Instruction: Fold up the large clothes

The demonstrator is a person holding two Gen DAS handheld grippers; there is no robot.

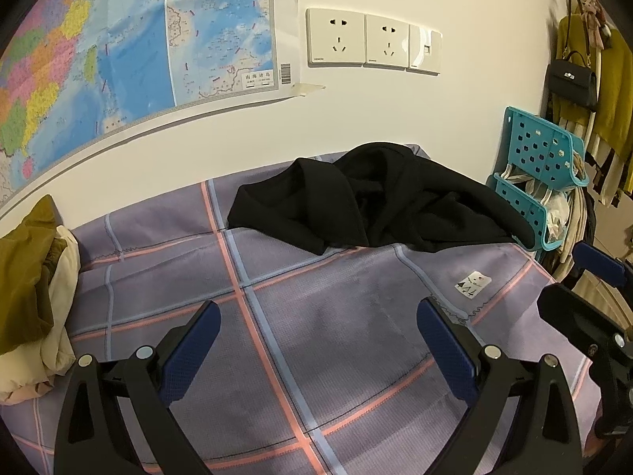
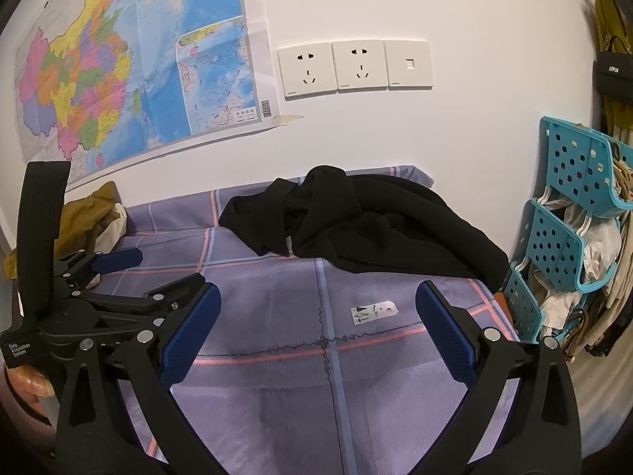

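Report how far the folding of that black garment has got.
Nothing looks done: the black garment lies crumpled on the plaid bed cover near the wall. Nothing is in hand: the left gripper and right gripper are both open and empty. Spreading it flat and every fold remain.

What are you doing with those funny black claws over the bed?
A person is getting ready to fold clothes. They hold a hand-held gripper in each hand: the left hand-held gripper and the right hand-held gripper are both open and empty, hovering over the checked sheet. The black garment lies crumpled by the wall, untouched.
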